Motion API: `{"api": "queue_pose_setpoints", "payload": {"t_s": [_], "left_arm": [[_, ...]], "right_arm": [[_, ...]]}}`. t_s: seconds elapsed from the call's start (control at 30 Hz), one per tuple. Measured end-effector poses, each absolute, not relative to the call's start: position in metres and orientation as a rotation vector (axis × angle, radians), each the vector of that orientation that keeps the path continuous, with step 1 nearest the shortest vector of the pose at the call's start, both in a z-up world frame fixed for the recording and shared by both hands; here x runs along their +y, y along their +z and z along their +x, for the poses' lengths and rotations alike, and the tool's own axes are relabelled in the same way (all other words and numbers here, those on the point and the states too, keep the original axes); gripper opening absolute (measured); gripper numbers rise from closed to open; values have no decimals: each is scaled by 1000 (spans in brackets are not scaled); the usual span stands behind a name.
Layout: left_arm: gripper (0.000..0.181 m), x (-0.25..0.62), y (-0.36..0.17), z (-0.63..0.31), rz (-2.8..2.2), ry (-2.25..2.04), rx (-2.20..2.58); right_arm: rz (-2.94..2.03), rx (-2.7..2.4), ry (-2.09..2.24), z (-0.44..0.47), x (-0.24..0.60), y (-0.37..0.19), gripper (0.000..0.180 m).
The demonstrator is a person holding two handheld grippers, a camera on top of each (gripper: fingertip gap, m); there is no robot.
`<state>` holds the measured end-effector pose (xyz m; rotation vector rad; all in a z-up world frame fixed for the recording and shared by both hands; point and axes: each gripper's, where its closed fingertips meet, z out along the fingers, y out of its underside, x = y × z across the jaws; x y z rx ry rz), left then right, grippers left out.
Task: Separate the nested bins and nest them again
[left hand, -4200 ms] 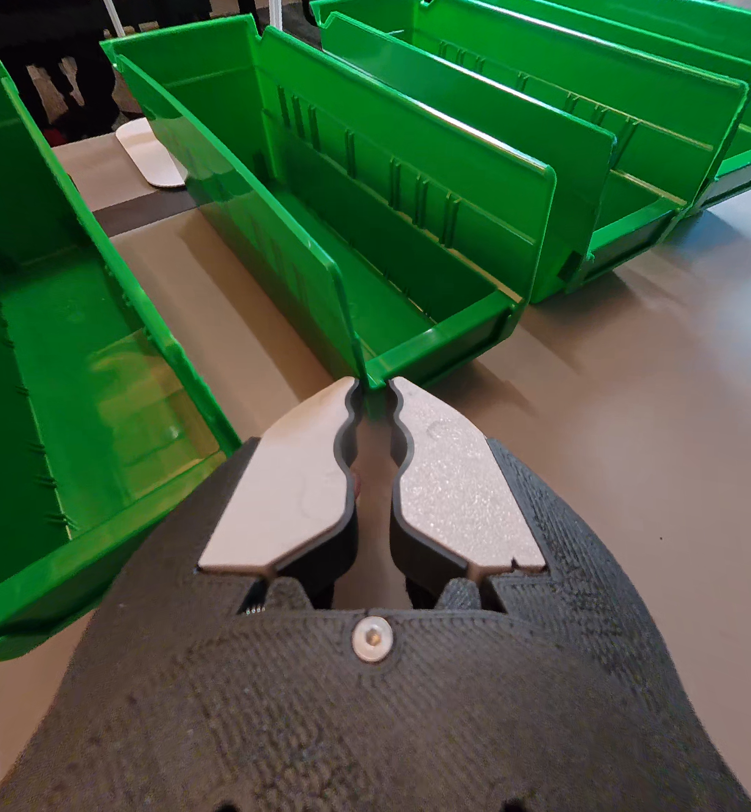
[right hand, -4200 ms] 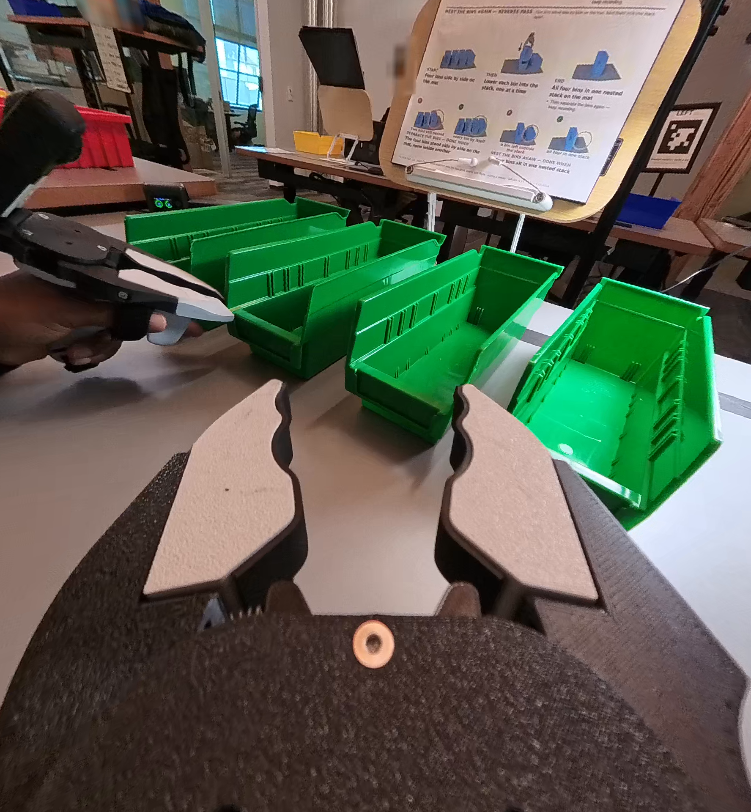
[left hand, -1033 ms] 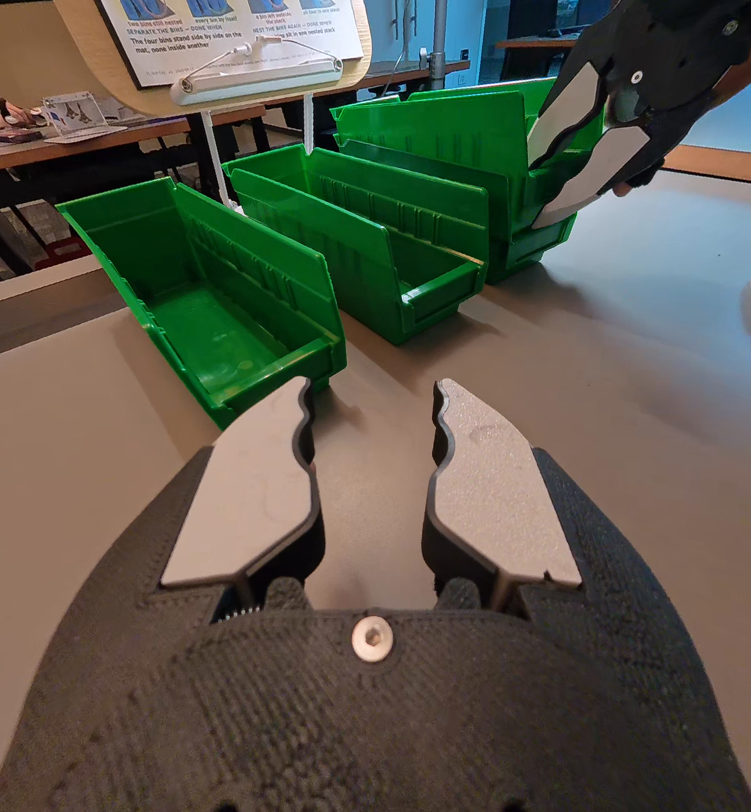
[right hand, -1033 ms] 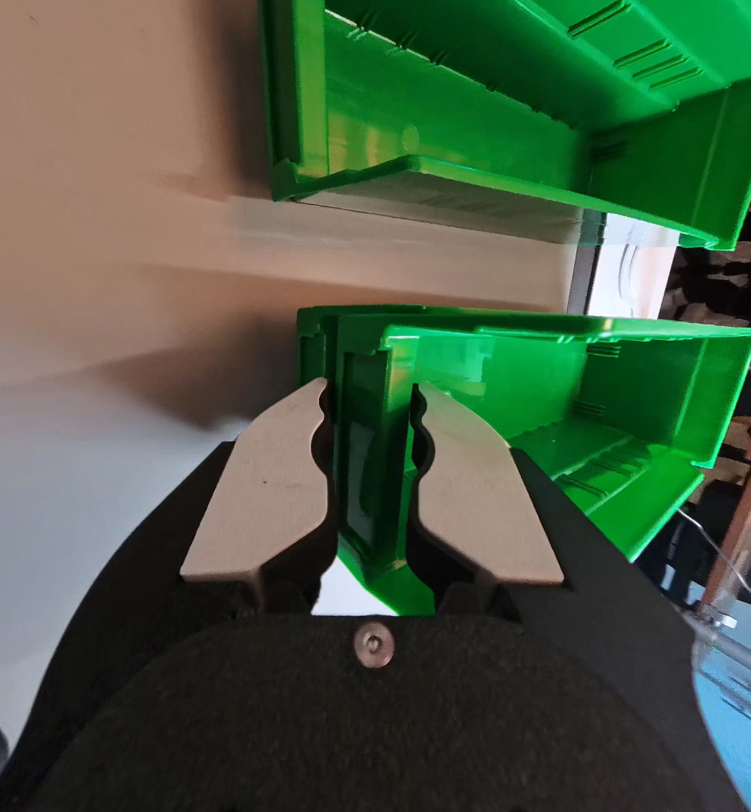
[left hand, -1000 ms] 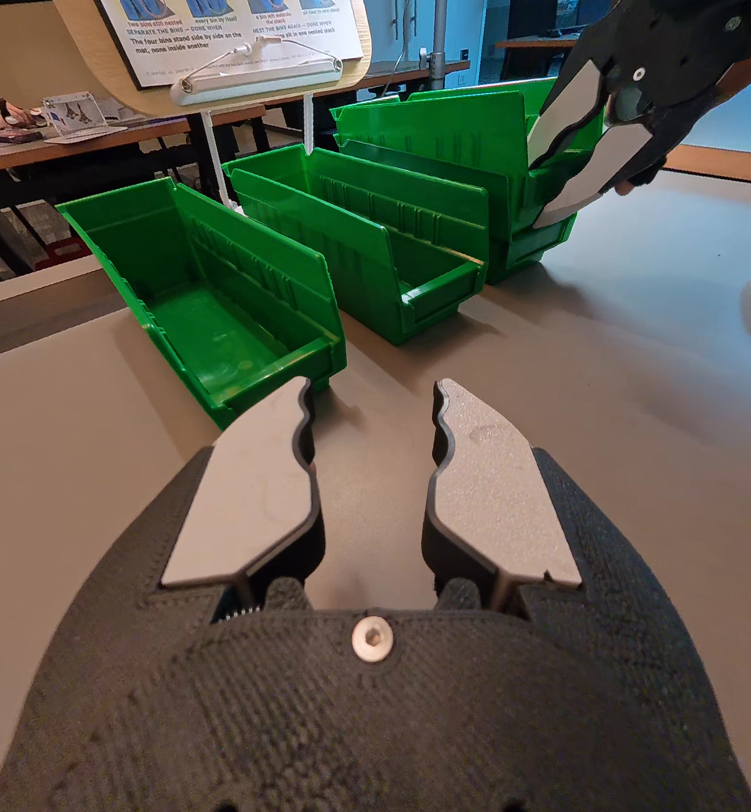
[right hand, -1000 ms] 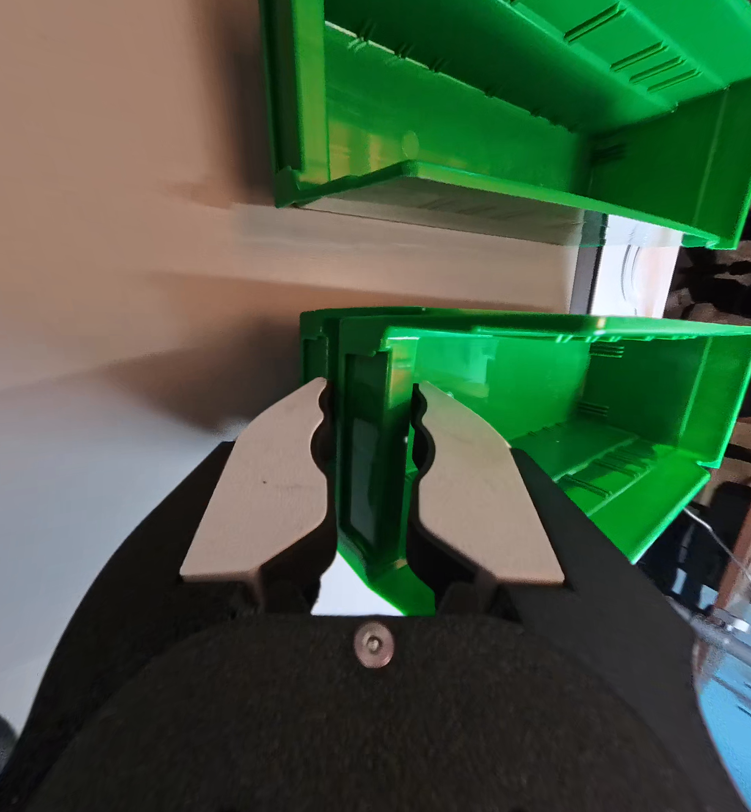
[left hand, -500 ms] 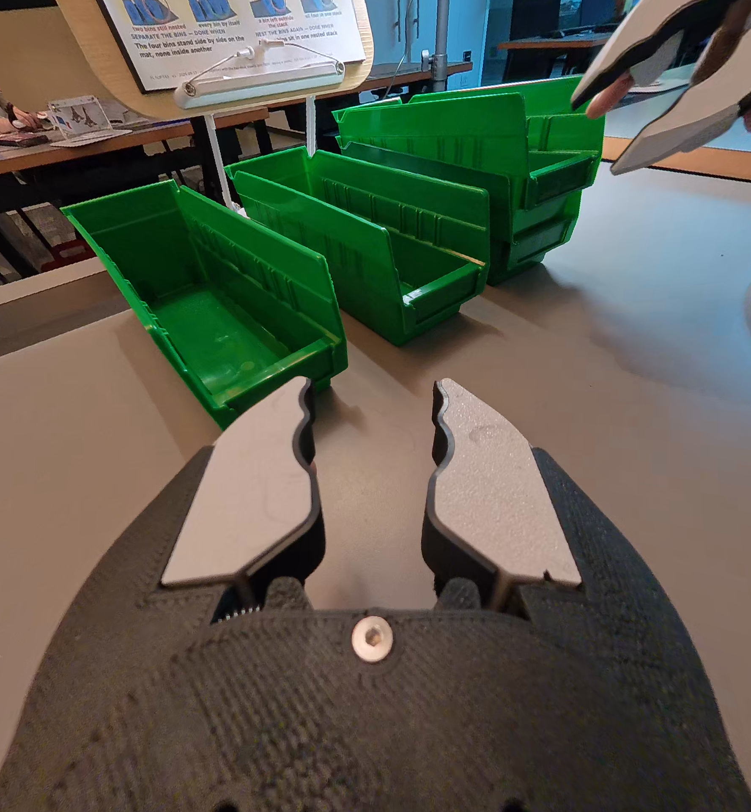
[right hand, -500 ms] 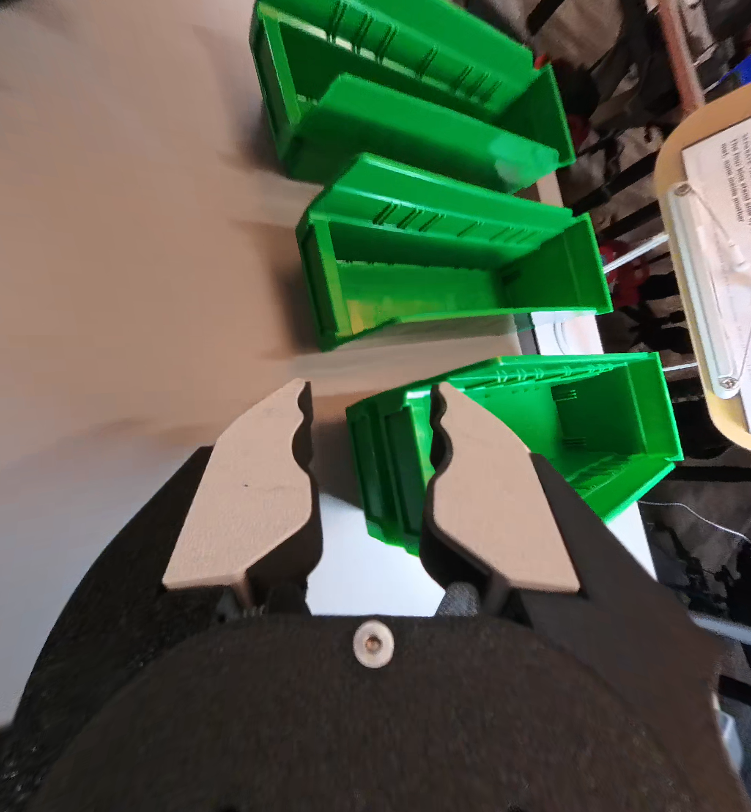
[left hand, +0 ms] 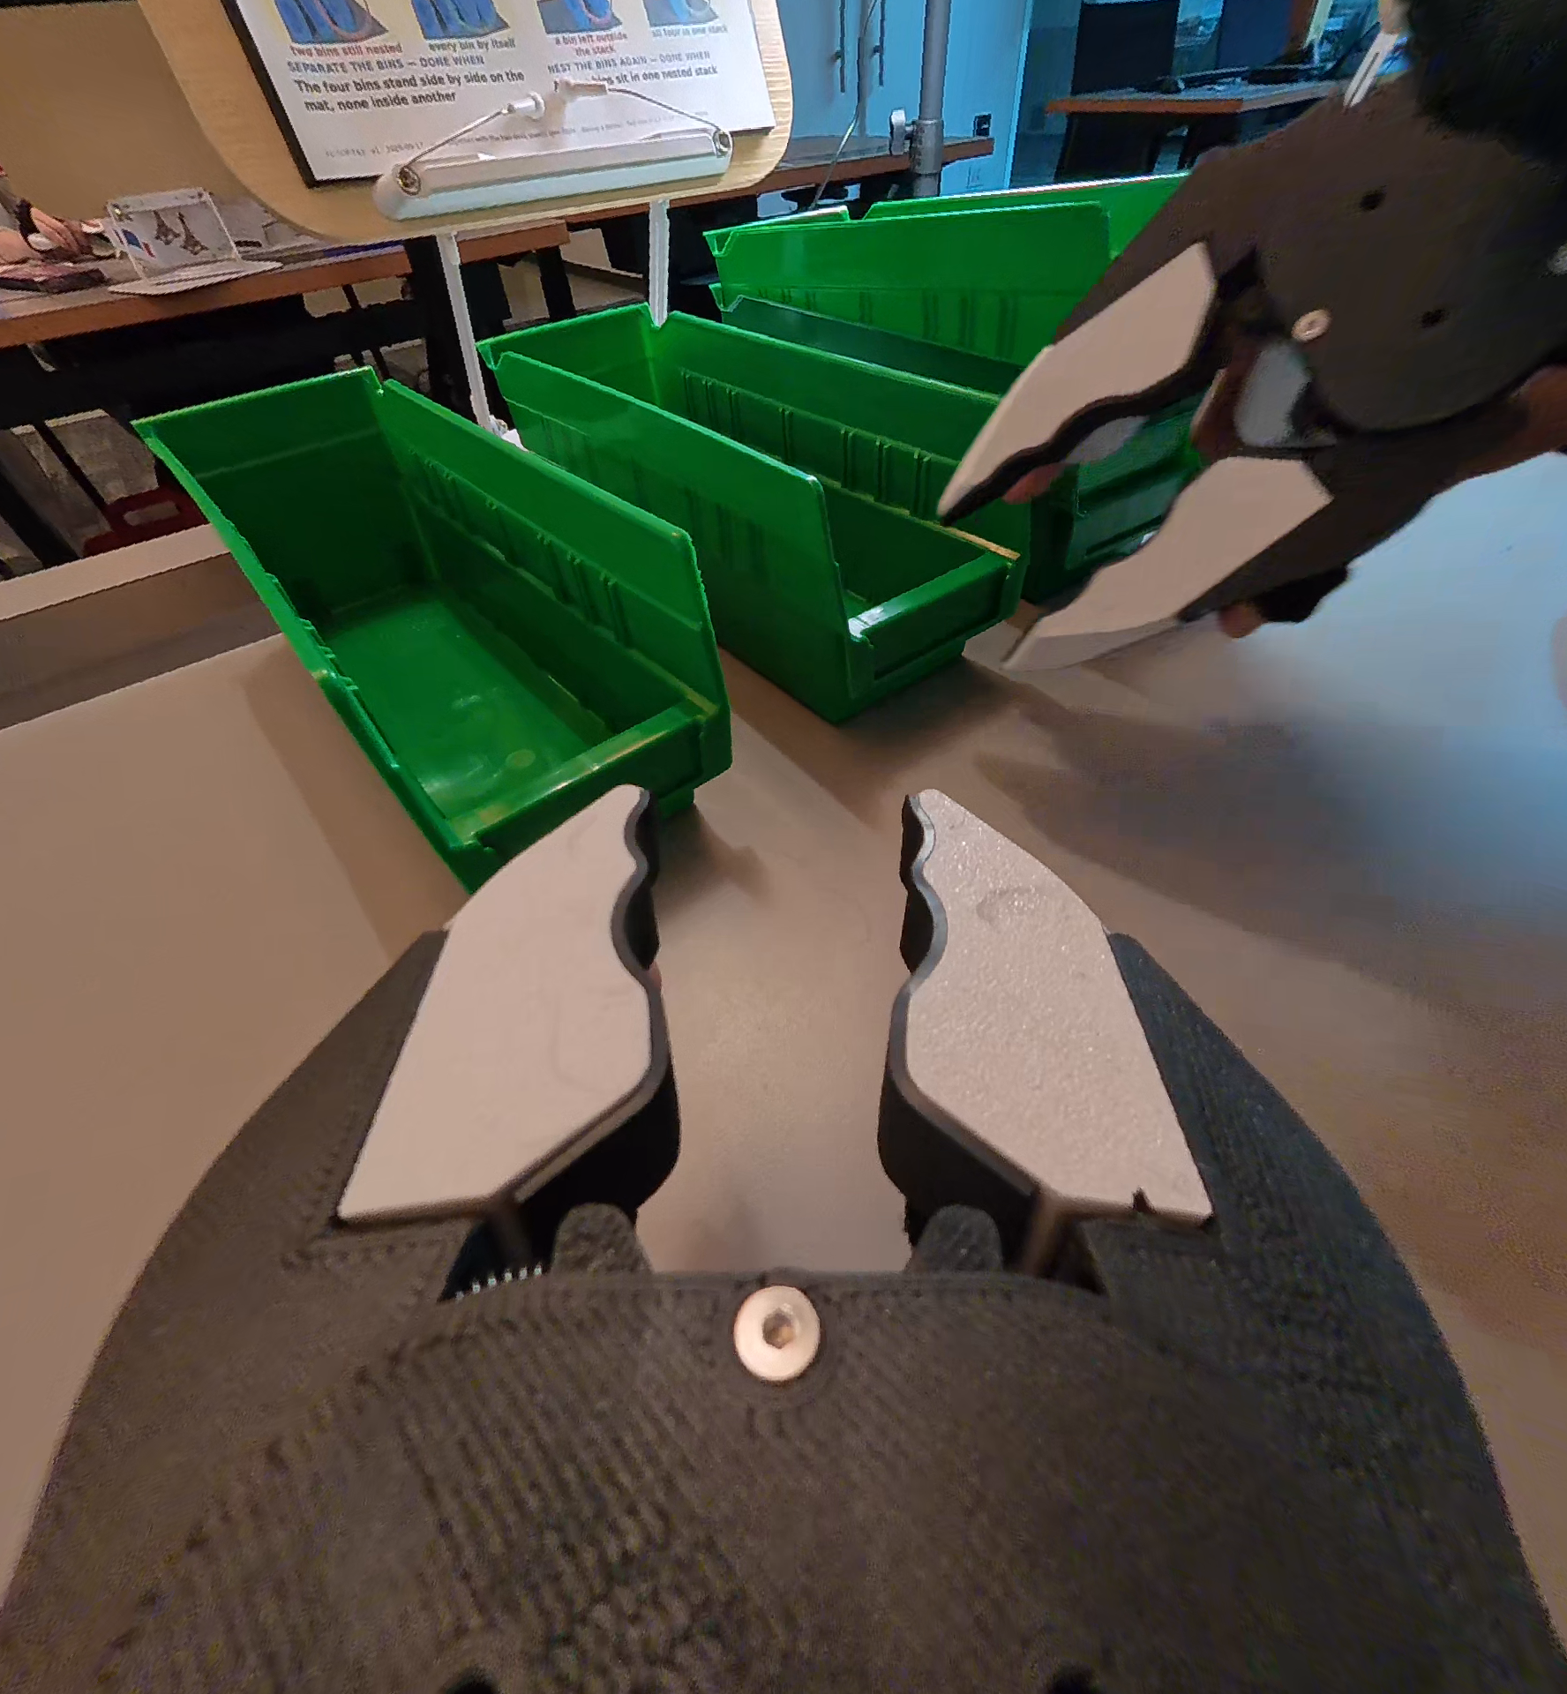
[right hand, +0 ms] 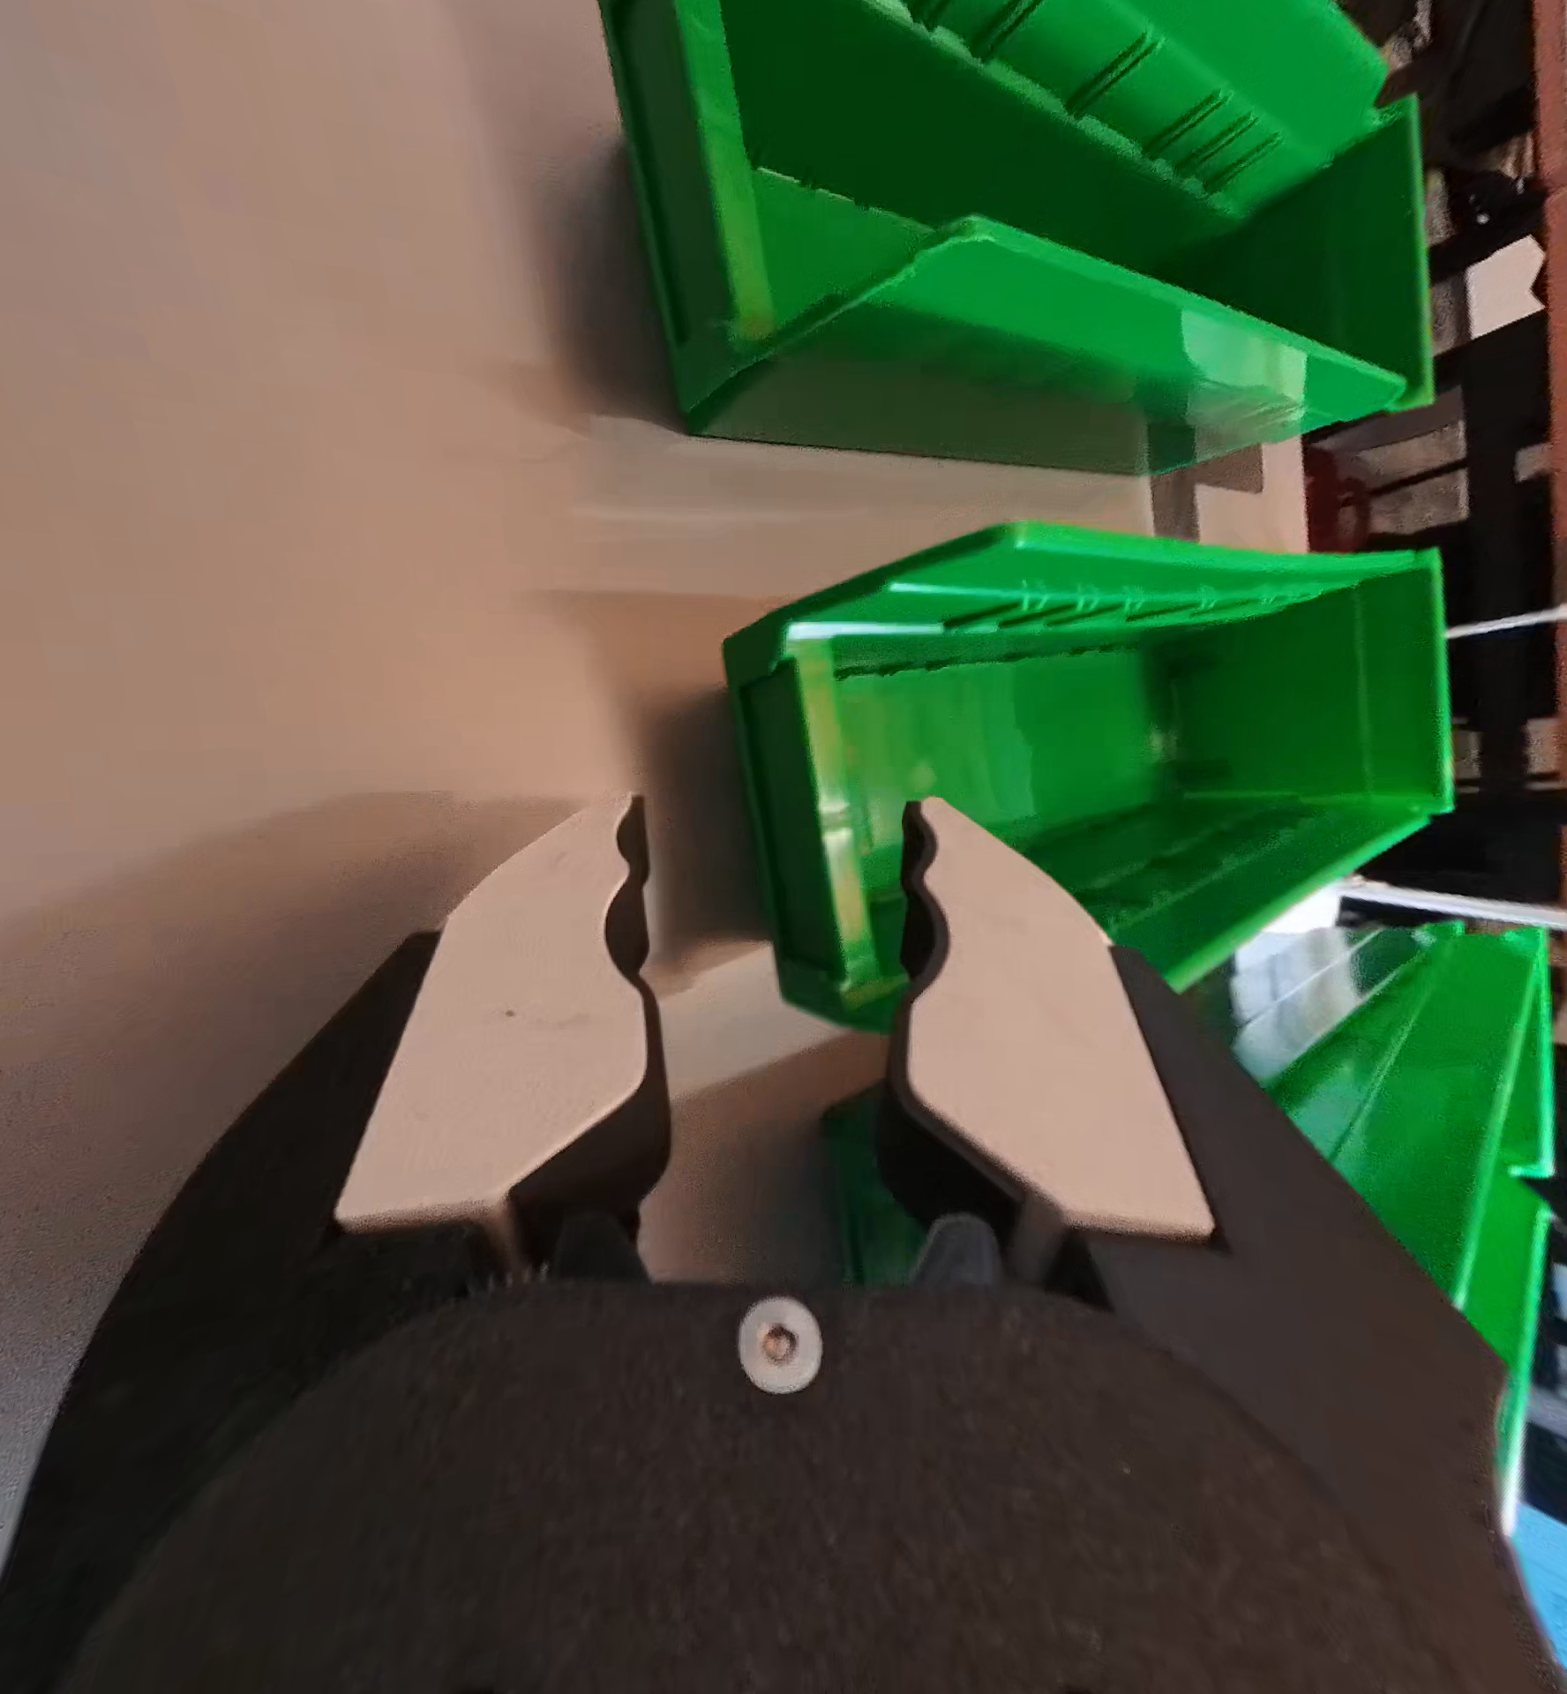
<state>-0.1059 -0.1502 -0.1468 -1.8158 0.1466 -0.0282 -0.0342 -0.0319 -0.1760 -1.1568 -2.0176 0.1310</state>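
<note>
A tan counter [left hand: 1311, 917] holds a row of green bins [left hand: 761, 513], side by side; the far pair [left hand: 926, 266] is nested. The left gripper [left hand: 775, 825] and right gripper [right hand: 772, 830] hover with jaws wide apart, both empty.

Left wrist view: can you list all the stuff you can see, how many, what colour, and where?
Long green plastic bins: four; nearest single bin front left, middle single bin beside it, two nested bins far right.
Grey matte tabletop: one, under everything.
Wooden sign board with white instruction sheet: one, on a stand behind the bins.
Brown desk: one, background left.
Left hand-held gripper: one, black with grey fingers, open, empty, foreground.
Right hand-held gripper: one, black and grey, open, by the middle bin's front.
</note>
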Motion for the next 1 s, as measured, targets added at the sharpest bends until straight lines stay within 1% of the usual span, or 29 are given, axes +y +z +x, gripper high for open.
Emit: {"api": "queue_pose_setpoints", "payload": {"t_s": [0.27, 0.37, 0.47, 0.63, 0.8, 1.0], "left_arm": [[50, -151, -147, -105, -1811, -33, 154], [50, -151, -146, -105, -1810, -36, 155], [50, -151, -146, -105, -1810, -35, 156], [50, -151, -147, -104, -1811, -34, 157], [49, -151, -146, -105, -1809, -42, 151], [49, -151, -147, -105, -1809, -34, 152]], "right_arm": [[-1241, -2170, -67, -55, -11, -216, 50], [-1231, -2190, -152, -55, -1, -224, 44], [-1197, -2179, -190, -59, 7, -226, 33], [-1113, -2229, -235, -57, 6, -226, 28], [-1047, -2231, -187, -46, -23, -213, 28], [-988, -2210, -35, -30, -62, -158, 28]]}}
